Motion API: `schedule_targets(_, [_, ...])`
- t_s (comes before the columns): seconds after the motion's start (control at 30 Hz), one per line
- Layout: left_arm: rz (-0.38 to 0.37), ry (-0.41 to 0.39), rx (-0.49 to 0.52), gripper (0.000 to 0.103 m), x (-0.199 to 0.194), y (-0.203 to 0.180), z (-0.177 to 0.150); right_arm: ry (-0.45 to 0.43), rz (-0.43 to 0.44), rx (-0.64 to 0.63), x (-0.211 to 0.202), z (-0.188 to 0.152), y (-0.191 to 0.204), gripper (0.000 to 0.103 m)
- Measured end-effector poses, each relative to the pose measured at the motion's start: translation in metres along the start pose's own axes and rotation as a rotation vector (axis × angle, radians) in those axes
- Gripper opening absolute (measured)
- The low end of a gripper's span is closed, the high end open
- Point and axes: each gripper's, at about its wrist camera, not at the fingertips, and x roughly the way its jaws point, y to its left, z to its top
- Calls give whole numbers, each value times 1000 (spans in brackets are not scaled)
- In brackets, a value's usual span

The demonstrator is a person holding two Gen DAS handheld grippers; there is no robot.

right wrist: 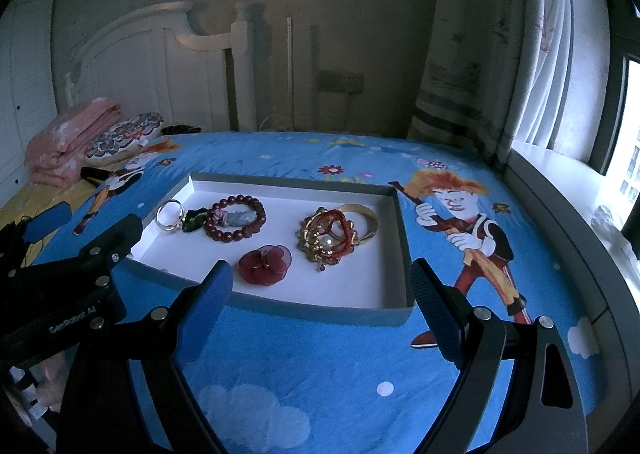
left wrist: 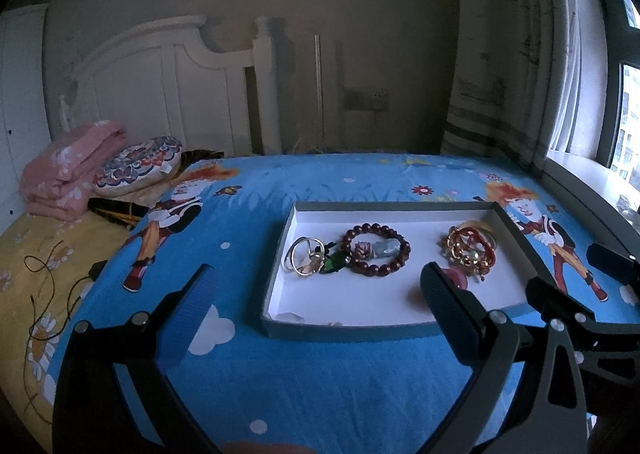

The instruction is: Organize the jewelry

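A shallow grey box [left wrist: 276,254] [right wrist: 404,246] with a white floor lies on the blue bedspread. In it are silver and gold rings [left wrist: 304,260] [right wrist: 170,214], a green stone [left wrist: 332,264], a dark red bead bracelet [left wrist: 378,250] [right wrist: 236,218], a gold and red tangle of bracelets [left wrist: 470,250] [right wrist: 330,238] and a red flower brooch [right wrist: 265,264]. My left gripper [left wrist: 320,286] is open and empty, just short of the box's near edge. My right gripper [right wrist: 322,286] is open and empty over the box's near right part. In each view the other gripper shows at the side.
The bed carries a blue cartoon sheet [right wrist: 320,374]. Folded pink blanket [left wrist: 68,174] and patterned cushion [left wrist: 138,166] lie at the far left by the white headboard [left wrist: 168,82]. Black cables [left wrist: 48,286] lie on the yellow sheet. Curtain and window sill [right wrist: 560,182] run along the right.
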Motion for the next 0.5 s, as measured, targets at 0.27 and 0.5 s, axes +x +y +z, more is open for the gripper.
schedule_targets(0.27, [-2, -4, 2, 98, 2, 0, -1, 2, -1, -1, 0, -1, -1, 84])
schedule_targets(0.5, [-26, 69, 18, 98, 21, 23, 5, 4, -24, 18, 6, 0, -25, 84])
